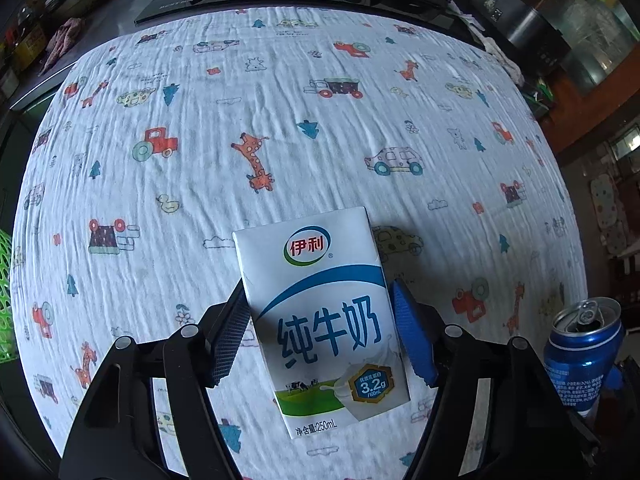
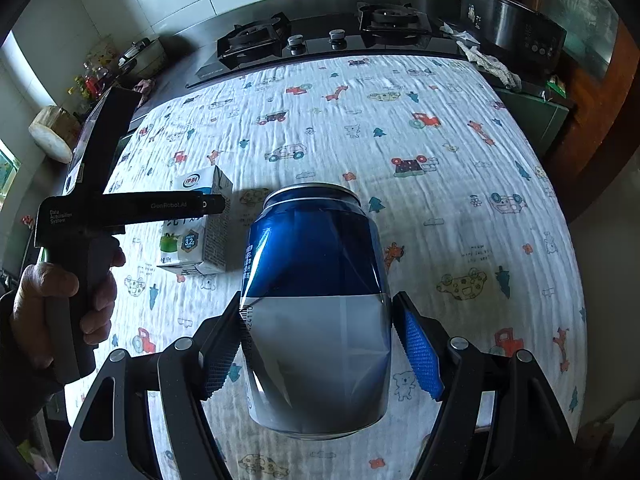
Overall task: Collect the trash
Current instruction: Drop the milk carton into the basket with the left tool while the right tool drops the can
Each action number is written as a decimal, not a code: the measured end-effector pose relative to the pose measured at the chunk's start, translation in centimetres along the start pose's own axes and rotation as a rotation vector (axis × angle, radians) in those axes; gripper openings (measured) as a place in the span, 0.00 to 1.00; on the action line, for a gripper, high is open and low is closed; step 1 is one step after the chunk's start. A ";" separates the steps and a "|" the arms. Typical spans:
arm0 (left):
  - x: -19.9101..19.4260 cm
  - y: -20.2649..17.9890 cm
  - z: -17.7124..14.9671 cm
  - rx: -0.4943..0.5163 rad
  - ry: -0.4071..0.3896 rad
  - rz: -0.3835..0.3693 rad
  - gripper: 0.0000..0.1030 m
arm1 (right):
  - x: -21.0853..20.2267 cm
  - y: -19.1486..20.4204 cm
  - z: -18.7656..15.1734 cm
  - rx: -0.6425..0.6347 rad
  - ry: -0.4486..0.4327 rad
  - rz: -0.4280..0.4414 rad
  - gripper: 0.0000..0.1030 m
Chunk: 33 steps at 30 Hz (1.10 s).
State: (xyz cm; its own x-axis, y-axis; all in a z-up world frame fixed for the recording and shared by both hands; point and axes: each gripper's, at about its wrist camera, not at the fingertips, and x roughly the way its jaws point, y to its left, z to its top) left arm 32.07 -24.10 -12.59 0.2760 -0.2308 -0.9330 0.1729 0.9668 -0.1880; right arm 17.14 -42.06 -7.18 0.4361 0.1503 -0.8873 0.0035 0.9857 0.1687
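– Looking down the left gripper (image 1: 318, 286) now: the milk carton (image 1: 320, 320) stands upright on the printed cloth (image 1: 240, 100), right between the two fingers. What do you get from the other side?

– Same carton from the right wrist view, on the left half of the cloth-covered worktop, well back from the far edge where the stove (image 2: 320, 36) sits. A hand (image 2: 60, 308) grips the left tool's handle, and the tool reaches across the carton's upper part.

– Is it clamped yet?

– Not that I can see. The black pad sits at the carton's left edge, the blue pad just beside its right edge, and a thin gap shows there. Jaws apart, carton on the cloth.

– And the right gripper (image 2: 318, 300)?

– That one is clamped on the blue-and-silver can (image 2: 316, 280), pads on both flanks. The can hangs clear above the cloth, its top pointing away from the camera.

– From the left wrist view the can's opened top shows near the worktop's right edge.
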 end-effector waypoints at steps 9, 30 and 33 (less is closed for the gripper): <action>-6.7 6.1 -2.9 -0.025 -0.103 -0.089 0.66 | -0.8 5.7 -0.2 -0.058 -0.038 0.074 0.68; -19.9 37.4 -8.0 -0.297 -0.354 0.156 0.66 | 2.4 29.2 2.4 -0.311 -0.053 0.242 0.68; -19.4 41.9 -7.7 -0.339 -0.339 0.188 0.66 | 3.2 32.5 2.8 -0.334 -0.046 0.257 0.68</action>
State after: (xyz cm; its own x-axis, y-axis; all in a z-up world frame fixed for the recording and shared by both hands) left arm 26.67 21.75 -4.71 0.5733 -0.0181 -0.8191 -0.2098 0.9632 -0.1682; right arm 21.19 -9.78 -3.37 0.4247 0.3985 -0.8129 -0.3988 0.8884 0.2272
